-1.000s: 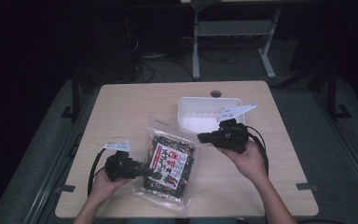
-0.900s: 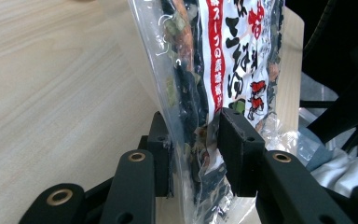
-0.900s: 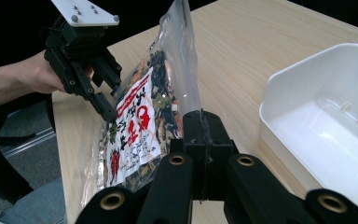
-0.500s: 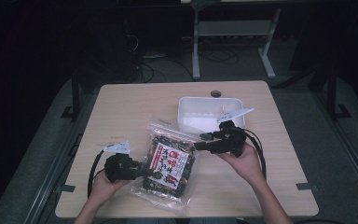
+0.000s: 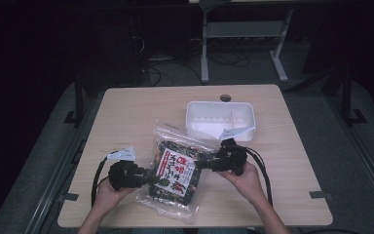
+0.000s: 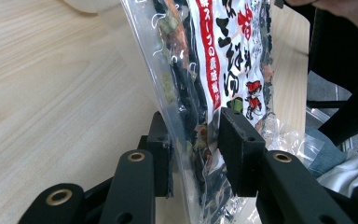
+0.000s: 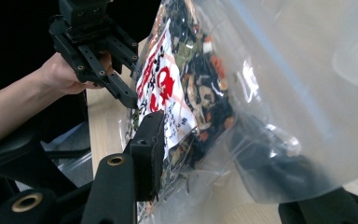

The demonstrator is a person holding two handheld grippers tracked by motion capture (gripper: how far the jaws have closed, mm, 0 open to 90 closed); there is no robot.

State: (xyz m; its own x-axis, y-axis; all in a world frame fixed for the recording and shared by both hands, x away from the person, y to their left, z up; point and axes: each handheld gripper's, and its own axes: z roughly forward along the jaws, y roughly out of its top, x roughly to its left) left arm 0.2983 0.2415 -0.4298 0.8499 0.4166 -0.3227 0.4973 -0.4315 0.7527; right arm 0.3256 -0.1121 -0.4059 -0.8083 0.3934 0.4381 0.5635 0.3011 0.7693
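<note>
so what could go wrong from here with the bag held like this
1. The left hand-held gripper pinches only the thin clear edge of the snack bag; the slick plastic might slip out or tear if pulled.
2. The right hand-held gripper has just been closing, with the bag between its jaws; they could crush the brittle contents.
3. The white tray sits close behind the bag, so a swing of the bag could knock it.

One clear bag [image 5: 175, 170] of dried food lies near the desk's [image 5: 126, 112] front edge; one white tray [image 5: 219, 119] sits toward its rear edge; two grippers, left [image 5: 148, 178] and right [image 5: 202, 163], flank the bag.
</note>
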